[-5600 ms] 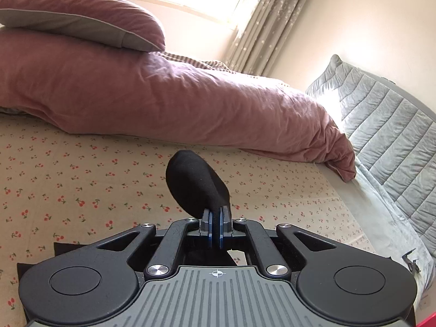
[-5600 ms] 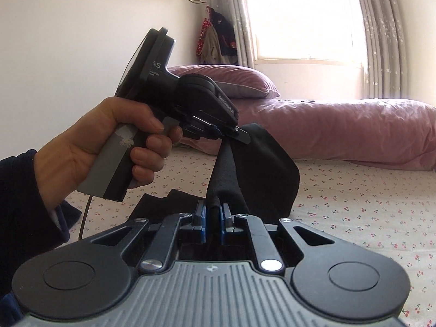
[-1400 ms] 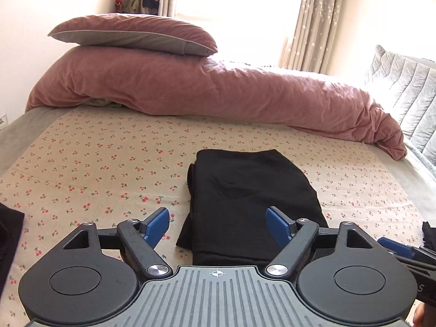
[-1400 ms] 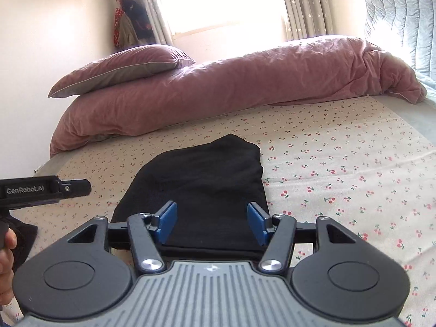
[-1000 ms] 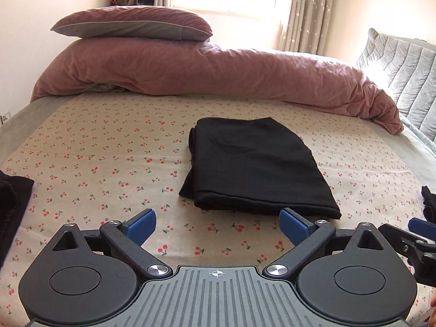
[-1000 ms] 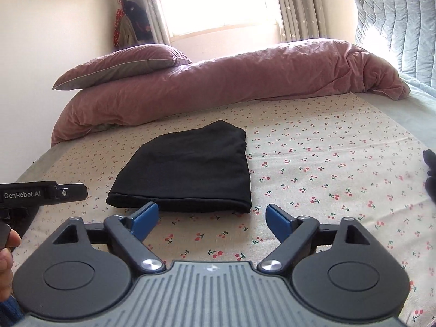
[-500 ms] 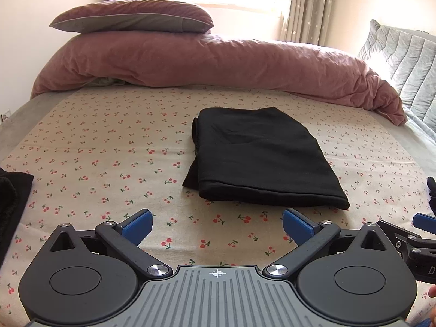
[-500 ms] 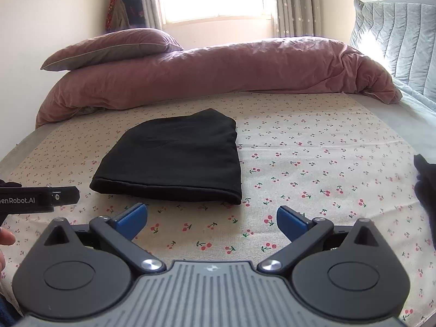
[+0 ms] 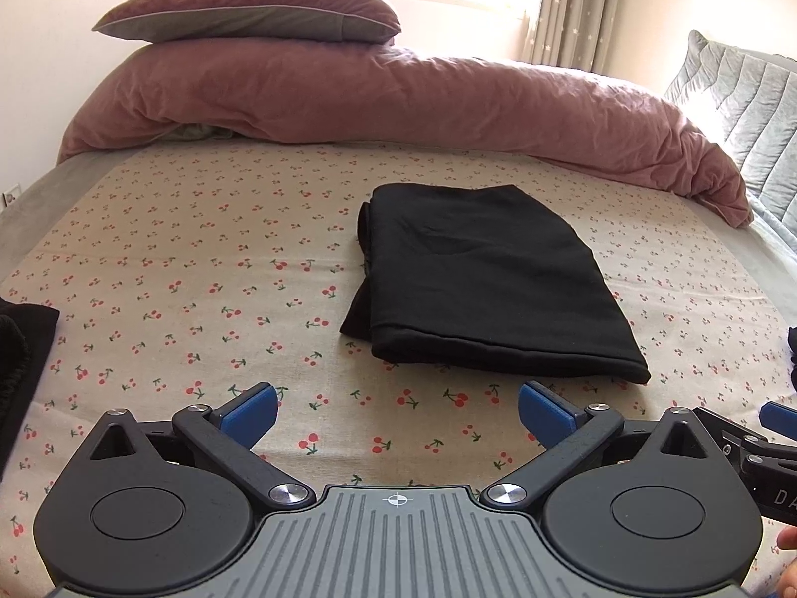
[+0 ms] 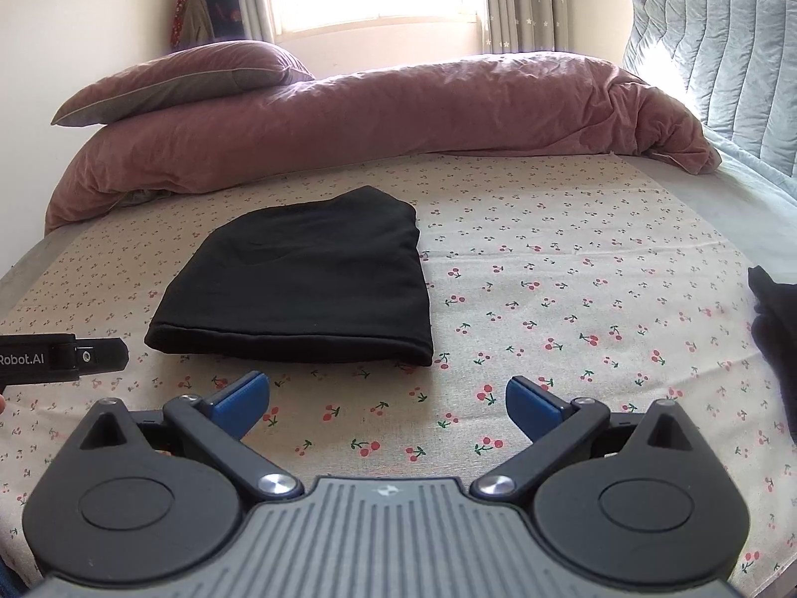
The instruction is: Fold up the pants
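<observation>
The black pants point(image 9: 488, 279) lie folded into a flat rectangle on the cherry-print bed sheet point(image 9: 199, 274). They also show in the right wrist view point(image 10: 304, 289). My left gripper point(image 9: 396, 411) is open and empty, held back from the near edge of the pants. My right gripper point(image 10: 386, 401) is open and empty, also short of the near edge. The right gripper's tip shows at the right edge of the left wrist view point(image 9: 777, 421). The left gripper's body shows at the left edge of the right wrist view point(image 10: 55, 356).
A rolled pink duvet point(image 9: 398, 104) with a pillow point(image 9: 249, 15) on it lies across the far side of the bed. A grey quilted headboard point(image 10: 722, 60) stands at the right. Other dark garments lie at the left edge point(image 9: 20, 349) and the right edge point(image 10: 777, 329).
Both grippers have drawn back a little from the folded pants and stayed open. Several seconds ago both were shut on the black fabric and held it up.
</observation>
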Tool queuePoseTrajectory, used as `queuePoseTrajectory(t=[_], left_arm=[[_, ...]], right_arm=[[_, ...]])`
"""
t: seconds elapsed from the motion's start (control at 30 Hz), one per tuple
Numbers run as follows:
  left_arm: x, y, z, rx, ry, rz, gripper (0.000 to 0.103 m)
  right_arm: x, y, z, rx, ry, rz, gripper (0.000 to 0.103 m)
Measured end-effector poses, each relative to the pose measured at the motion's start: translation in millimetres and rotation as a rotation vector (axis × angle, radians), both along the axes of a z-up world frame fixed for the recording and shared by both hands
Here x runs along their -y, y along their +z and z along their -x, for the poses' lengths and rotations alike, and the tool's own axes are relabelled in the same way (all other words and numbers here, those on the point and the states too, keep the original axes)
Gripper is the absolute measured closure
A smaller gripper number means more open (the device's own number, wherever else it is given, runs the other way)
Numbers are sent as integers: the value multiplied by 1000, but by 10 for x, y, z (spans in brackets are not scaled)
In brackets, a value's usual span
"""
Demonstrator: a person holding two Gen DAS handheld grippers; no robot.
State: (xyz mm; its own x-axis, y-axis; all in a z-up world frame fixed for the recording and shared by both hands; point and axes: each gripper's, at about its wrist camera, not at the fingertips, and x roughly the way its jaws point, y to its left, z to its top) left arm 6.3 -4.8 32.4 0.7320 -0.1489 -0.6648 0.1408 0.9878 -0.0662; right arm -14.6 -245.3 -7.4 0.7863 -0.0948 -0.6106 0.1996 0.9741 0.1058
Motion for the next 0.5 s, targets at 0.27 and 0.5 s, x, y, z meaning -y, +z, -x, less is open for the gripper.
queuePoseTrajectory(t=[0.27,0.5], left_arm=[[32,-46,-15,-5,11,-37,0],[66,-38,12,8,8,-46,0]], right_arm=[[-65,11,8,9,-30,80,4],[-101,13,6,8,-34,102,4]])
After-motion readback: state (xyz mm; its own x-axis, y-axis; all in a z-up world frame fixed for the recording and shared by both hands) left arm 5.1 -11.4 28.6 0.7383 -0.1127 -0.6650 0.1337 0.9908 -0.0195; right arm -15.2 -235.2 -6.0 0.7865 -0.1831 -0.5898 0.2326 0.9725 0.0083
